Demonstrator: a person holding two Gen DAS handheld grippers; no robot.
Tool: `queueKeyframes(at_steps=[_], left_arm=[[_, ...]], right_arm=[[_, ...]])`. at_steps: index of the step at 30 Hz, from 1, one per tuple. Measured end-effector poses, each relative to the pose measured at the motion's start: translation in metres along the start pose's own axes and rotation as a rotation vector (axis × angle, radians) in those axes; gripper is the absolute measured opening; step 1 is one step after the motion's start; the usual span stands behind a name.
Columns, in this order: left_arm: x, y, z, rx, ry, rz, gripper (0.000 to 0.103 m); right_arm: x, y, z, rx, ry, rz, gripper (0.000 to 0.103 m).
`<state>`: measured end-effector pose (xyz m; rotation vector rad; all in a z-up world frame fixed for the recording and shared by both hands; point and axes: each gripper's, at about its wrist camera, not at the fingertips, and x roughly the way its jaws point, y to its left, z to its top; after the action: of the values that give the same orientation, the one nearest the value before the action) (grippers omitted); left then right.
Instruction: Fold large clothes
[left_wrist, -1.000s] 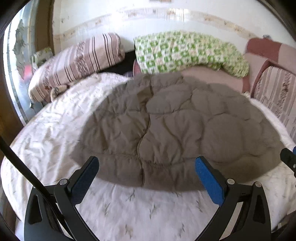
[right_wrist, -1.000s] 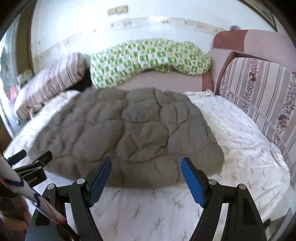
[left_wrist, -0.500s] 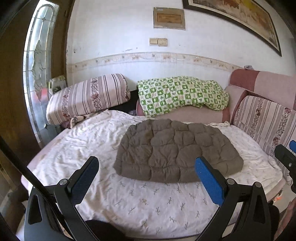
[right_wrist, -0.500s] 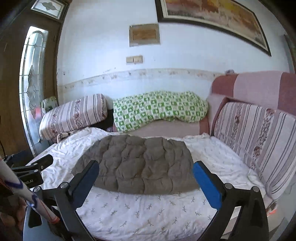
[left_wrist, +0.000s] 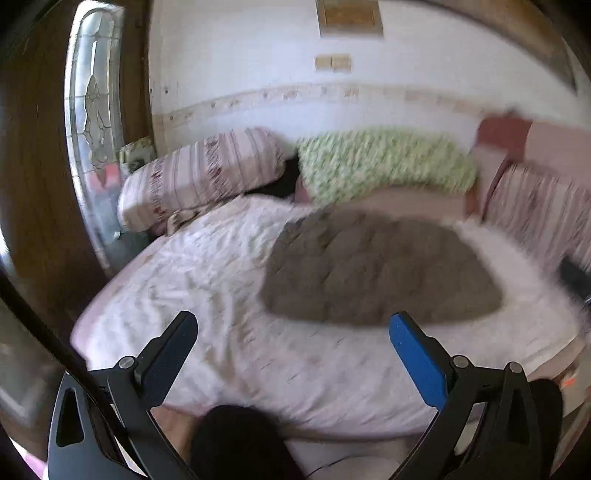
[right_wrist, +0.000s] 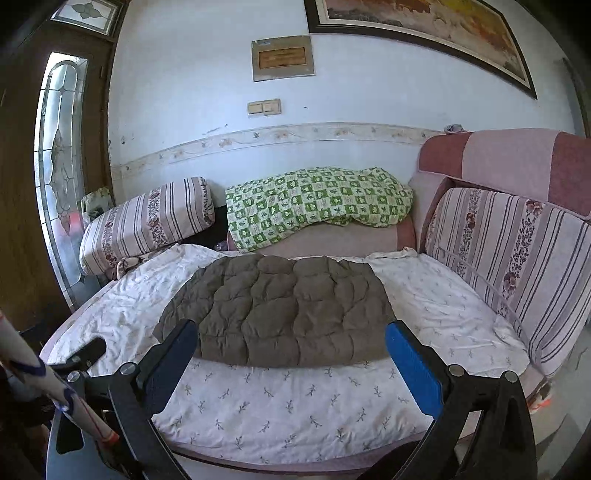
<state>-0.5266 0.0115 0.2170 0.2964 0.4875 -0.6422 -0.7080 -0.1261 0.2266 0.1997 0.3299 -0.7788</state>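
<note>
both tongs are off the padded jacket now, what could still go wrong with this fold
1. The folded brown quilted jacket is puffy; with the left tongs and right tongs both open and clear of it, the layers may spring apart.
2. It lies near the front of the floral sheet, so a nudge could slide it toward that edge.
3. The sheet is wrinkled beside the striped pillow, which could leave the stack uneven.

Striped pink bolster pillow (right_wrist: 147, 221) and green-checked quilt (right_wrist: 317, 203) lie against the white wall; gilt-framed painting (right_wrist: 424, 33) hangs above.
</note>
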Motion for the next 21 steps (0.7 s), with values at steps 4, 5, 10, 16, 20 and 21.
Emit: queueKeyframes(at_steps=[4, 5, 10, 16, 20, 21], left_arm=[[0.018, -0.007, -0.007, 0.122, 0.033, 0.086, 0.103], [0.020, -0.008, -0.009, 0.125, 0.027, 0.099, 0.103], [0.042, -0.006, -0.012, 0.089, 0.075, -0.030, 0.103], [0.075, -0.004, -0.018, 0.065, 0.159, -0.018, 0.103], [0.091, -0.003, -0.022, 0.067, 0.189, 0.020, 0.103], [0.094, -0.003, -0.022, 0.067, 0.194, 0.018, 0.103]], right_arm=[[0.017, 0.007, -0.008, 0.004, 0.011, 0.012, 0.103], [0.025, 0.009, -0.012, 0.009, 0.026, 0.026, 0.103], [0.057, 0.009, -0.024, 0.004, 0.093, 0.033, 0.103], [0.078, 0.006, -0.032, 0.005, 0.112, 0.025, 0.103], [0.090, 0.008, -0.039, -0.009, 0.141, 0.022, 0.103], [0.092, 0.009, -0.039, -0.010, 0.144, 0.021, 0.103]])
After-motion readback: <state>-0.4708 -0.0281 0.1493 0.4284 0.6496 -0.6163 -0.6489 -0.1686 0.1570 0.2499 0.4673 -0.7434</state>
